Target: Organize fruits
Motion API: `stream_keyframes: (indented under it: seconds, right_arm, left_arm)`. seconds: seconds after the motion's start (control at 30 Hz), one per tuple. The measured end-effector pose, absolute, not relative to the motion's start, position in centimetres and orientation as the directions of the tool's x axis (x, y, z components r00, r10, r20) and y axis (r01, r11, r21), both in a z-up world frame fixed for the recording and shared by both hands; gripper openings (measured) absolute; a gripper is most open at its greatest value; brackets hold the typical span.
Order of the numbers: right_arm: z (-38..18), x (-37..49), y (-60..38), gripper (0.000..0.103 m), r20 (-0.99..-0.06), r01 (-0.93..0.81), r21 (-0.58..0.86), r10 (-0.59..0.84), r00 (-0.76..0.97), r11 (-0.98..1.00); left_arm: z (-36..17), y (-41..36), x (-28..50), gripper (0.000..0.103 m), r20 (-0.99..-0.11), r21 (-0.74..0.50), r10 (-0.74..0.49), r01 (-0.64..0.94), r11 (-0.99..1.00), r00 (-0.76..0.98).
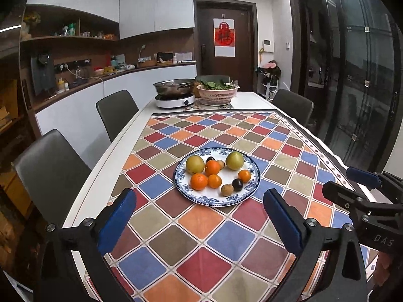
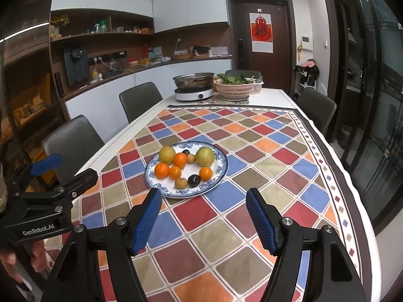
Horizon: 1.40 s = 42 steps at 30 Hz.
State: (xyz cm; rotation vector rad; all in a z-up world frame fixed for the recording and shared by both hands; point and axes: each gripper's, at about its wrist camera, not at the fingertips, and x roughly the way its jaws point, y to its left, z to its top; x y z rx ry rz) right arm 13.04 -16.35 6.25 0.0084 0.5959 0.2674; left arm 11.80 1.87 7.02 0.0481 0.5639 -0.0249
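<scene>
A blue-and-white plate [image 1: 217,202] [image 2: 161,189] sits mid-table on the checkered cloth. It holds two yellow-green round fruits [image 1: 195,164] [image 2: 204,156], several oranges [image 1: 198,181] [image 2: 162,170], two dark plums [image 1: 237,184] [image 2: 194,180] and small brown fruits [image 1: 227,190] [image 2: 181,183]. My left gripper [image 1: 199,193] [image 2: 76,166] is open at the plate's near side, with nothing between its blue pads. My right gripper [image 2: 204,191] [image 1: 337,178] is also open and empty, just short of the plate's near rim. Neither gripper touches the plate or any fruit.
At the table's far end stand an induction cooker [image 1: 175,100] with a steel pan [image 2: 193,79] and a pink colander of greens [image 1: 217,92]. Grey chairs [image 1: 51,173] [image 2: 317,105] line both long sides. Glass doors are on the right, counters on the left.
</scene>
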Motion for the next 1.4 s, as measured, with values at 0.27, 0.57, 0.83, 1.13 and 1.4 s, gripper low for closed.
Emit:
stream_keyframes:
  seconds: [0.27, 0.57, 0.83, 1.13, 1.4]
  right_arm:
    - [6.8, 11.0, -16.8, 0.07, -0.531, -0.243, 0.072, 0.244, 0.812, 0.967]
    - [7.2, 9.2, -16.9, 0.07, -0.514, -0.25, 0.073, 0.252, 0.82, 0.965]
    - [7.3, 8.0, -16.7, 0.07, -0.507, -0.259, 0.068, 0.257, 0.823, 0.964]
    - [7.5, 6.9, -16.2, 0.07, -0.499, -0.269, 0.061, 0.263, 0.826, 0.961]
    - [7.5, 6.2, -16.2, 0.07, -0.494, -0.268, 0.06, 0.262, 0.829, 0.961]
  left_arm:
    - [7.2, 1.6, 10.0, 0.103, -0.527, 0.044, -0.012, 0.042, 0.998, 0.85]
    - [7.6, 1.4, 8.5, 0.103, -0.518, 0.041, -0.018, 0.046, 0.998, 0.855]
    - [7.9, 1.6, 7.0, 0.103, -0.516, 0.034, -0.022, 0.046, 0.998, 0.856]
    - [8.0, 1.8, 5.8, 0.103, -0.53, 0.007, -0.041, 0.053, 0.999, 0.847]
    - [8.1, 1.8, 5.3, 0.103, -0.525, 0.001, -0.041, 0.049, 0.999, 0.85]
